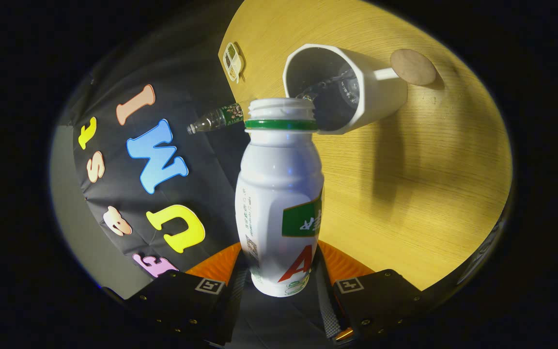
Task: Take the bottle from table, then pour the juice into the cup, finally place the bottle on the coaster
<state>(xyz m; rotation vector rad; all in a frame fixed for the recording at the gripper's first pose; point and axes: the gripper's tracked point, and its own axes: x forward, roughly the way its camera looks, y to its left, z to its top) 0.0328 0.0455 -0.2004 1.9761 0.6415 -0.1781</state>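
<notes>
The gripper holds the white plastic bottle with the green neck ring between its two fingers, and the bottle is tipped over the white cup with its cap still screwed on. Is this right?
Not quite: the cap is off. In the gripper view the white plastic bottle with the green neck ring shows an open threaded mouth, and clear liquid runs into the white cup. The rest holds: the gripper has both fingers pressed on the bottle, tipped over the cup.

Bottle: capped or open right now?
Open: the bottle, held between the gripper fingers, shows a bare threaded mouth at the cup.
</notes>
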